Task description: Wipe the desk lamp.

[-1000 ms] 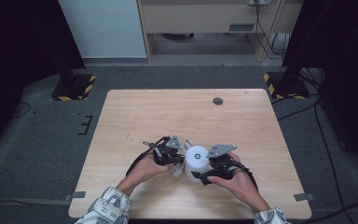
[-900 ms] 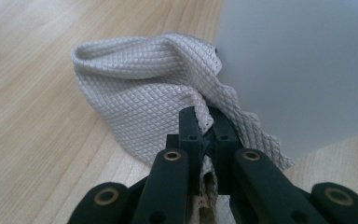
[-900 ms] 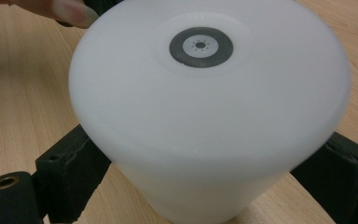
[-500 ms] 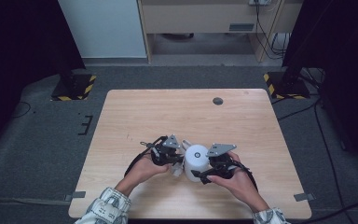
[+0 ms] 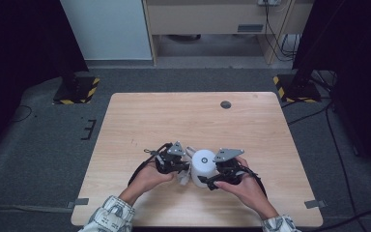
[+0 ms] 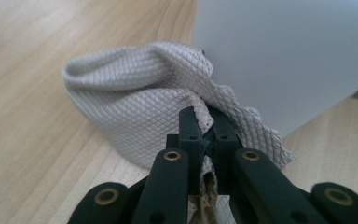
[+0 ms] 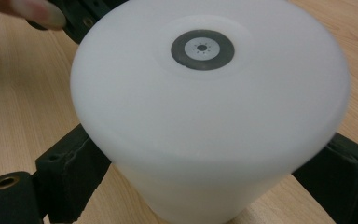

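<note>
Near the front edge of the wooden table (image 5: 140,121) stands a white cylinder (image 5: 204,166), a small dark ring on its flat top. Just left of the cylinder, the left gripper (image 5: 182,168) has its jaws pinched tight on a fold of grey textured cloth (image 6: 144,105) that lies against the cylinder's side. On the cylinder's right, the right gripper (image 5: 207,180) clamps its body between wide-set jaws.

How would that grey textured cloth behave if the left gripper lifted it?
Probably floppy: the cloth already folds and bunches where the left gripper pinches it. It looks thin, so likely light. Its quilted weave should help the jaws hold it without slipping.
</note>
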Action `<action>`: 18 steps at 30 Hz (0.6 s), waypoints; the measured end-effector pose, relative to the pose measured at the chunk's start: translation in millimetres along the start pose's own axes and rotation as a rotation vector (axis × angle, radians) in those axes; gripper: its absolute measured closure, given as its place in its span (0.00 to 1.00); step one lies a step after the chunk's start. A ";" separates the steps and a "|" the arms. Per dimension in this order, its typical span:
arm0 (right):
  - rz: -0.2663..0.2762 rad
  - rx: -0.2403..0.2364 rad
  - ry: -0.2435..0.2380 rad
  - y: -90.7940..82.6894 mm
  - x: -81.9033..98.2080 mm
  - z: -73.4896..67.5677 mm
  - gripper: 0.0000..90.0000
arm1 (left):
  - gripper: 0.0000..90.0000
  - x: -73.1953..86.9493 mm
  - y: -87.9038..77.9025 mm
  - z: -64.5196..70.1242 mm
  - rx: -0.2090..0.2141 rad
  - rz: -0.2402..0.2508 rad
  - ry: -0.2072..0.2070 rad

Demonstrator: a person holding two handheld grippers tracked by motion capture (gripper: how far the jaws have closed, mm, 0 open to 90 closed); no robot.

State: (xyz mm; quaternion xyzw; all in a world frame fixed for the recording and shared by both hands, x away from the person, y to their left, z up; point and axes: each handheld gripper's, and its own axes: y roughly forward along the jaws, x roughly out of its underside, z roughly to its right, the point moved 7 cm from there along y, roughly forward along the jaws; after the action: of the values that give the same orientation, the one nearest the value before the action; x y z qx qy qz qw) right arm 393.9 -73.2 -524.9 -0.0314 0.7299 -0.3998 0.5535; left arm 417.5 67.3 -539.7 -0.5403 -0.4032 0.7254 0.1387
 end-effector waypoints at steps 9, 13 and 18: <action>0.001 0.005 0.003 0.8 -0.6 0.0 0.10 | 0.96 -14.7 -21.2 2.0 0.001 0.088 -0.018; -0.002 0.006 0.002 0.7 -0.5 -0.2 0.10 | 0.96 0.0 -2.2 2.8 -0.018 -0.010 0.015; 0.001 0.008 0.004 0.9 -0.7 0.3 0.10 | 0.96 -7.6 -14.2 5.5 -0.019 0.042 0.000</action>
State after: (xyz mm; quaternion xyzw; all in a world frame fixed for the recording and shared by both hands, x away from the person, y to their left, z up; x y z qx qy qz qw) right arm 394.8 -72.4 -525.0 -0.0280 0.7293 -0.4028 0.5523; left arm 412.1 69.1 -523.6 -0.5499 -0.3986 0.7244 0.1183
